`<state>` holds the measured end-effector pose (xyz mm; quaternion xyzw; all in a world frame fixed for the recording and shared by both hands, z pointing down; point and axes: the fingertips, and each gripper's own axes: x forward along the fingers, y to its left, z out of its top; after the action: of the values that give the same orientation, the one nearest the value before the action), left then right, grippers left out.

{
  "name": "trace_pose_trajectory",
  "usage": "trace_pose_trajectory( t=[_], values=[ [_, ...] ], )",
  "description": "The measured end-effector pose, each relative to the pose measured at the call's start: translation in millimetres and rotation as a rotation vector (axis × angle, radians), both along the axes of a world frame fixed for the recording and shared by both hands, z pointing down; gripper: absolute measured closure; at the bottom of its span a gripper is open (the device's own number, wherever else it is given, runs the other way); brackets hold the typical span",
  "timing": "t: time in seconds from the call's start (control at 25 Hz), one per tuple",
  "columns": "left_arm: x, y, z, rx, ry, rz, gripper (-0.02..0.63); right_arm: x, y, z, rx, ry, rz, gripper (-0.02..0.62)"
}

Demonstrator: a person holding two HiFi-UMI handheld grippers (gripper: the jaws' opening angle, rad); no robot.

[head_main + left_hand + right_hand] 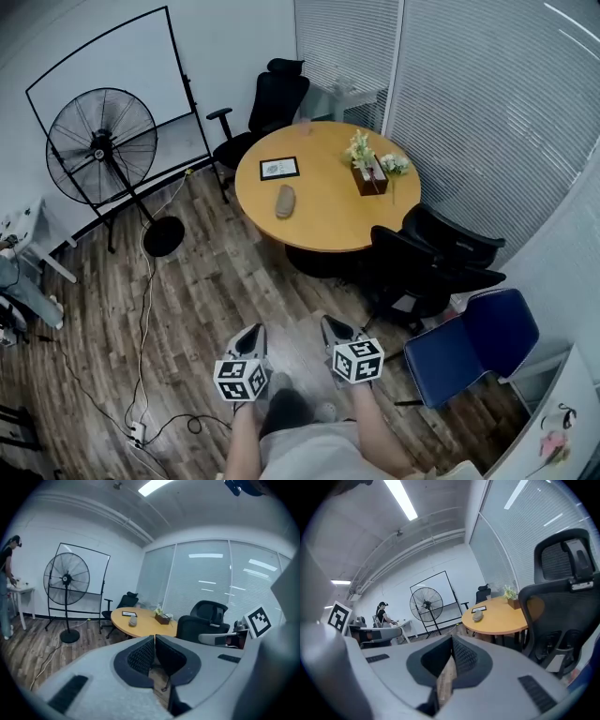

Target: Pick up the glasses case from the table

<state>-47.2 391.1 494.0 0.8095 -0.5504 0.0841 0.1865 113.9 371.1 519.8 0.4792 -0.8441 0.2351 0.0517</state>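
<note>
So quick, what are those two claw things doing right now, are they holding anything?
Left gripper: closed, holding nothing.
Right gripper: closed, holding nothing.

Table (328,220), centre of the head view: orange-tan wood. Glasses case (285,201): grey-brown. Frame (279,168) on the table: black border, pale inside. Flower box (369,178): dark brown, white and green blooms. Fan (103,141), upper left: black. Whiteboard (112,66): white, black edge. Floor (197,300): grey-brown plank pattern. Office chairs (431,258): black. Chair (473,342), lower right: blue. Left gripper (154,641) and right gripper (452,641): grey, black textured pads (140,656), black-on-white square markers.
</note>
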Motion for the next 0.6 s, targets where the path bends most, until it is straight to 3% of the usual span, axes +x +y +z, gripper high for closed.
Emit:
trace_pose_trajectory(
  t=[0.12, 0.24, 0.44, 0.6],
  values=[
    [-4.2, 4.8, 1.2, -0.003, -0.019, -0.033, 0.591, 2.7, 5.5, -2.3, 0.014, -0.019, -0.015, 0.559],
    [-5.2, 12.3, 1.6, -0.003, -0.025, -0.042, 0.522, 4.7, 10.5, -1.8, 0.015, -0.018, -0.027, 0.491],
    [-4.6, 18.1, 3.8, -0.003, -0.03, -0.045, 0.481, 10.0, 14.7, 4.3, -0.001, -0.013, -0.037, 0.421],
    [-2.1, 18.3, 7.0, -0.002, -0.009, -0.022, 0.432, 9.8, 12.5, 13.2, -0.016, -0.012, -0.037, 0.403]
  ],
)
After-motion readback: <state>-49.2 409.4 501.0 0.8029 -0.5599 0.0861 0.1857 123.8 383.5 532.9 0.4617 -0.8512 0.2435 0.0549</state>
